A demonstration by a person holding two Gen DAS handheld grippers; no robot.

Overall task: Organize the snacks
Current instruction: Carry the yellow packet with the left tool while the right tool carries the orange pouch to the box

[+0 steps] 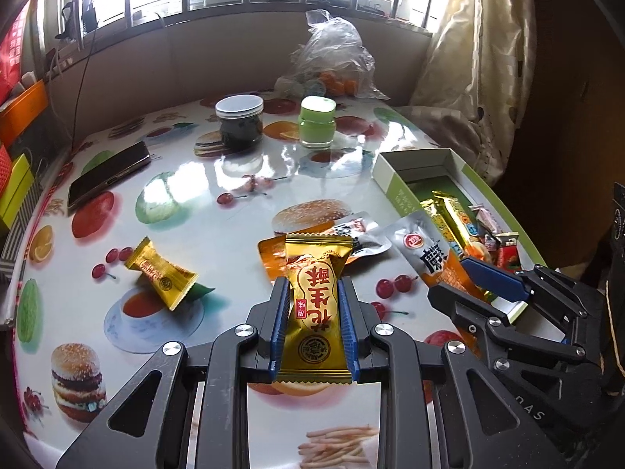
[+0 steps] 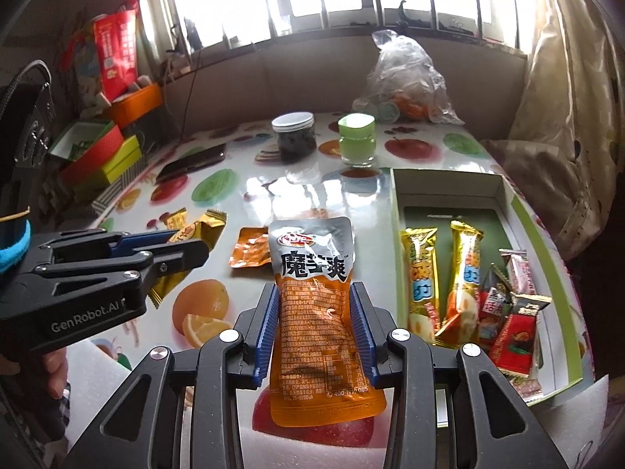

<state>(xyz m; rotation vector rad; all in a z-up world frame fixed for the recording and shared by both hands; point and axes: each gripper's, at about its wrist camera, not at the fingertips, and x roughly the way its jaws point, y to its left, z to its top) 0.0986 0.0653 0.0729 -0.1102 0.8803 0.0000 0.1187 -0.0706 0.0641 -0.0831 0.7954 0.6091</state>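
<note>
A gold candy (image 1: 315,308) is pinched in the left gripper (image 1: 313,305), an orange pouch (image 2: 317,312) in the right gripper (image 2: 315,324), above the table (image 1: 242,172); both should be carried level over the box (image 2: 504,195) and released low inside

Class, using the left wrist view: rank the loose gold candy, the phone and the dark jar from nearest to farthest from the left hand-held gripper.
1. Loose gold candy: on the table just left of the left hand-held gripper.
2. Phone: farther back, by the left edge.
3. Dark jar: far side, near the green jar.
</note>
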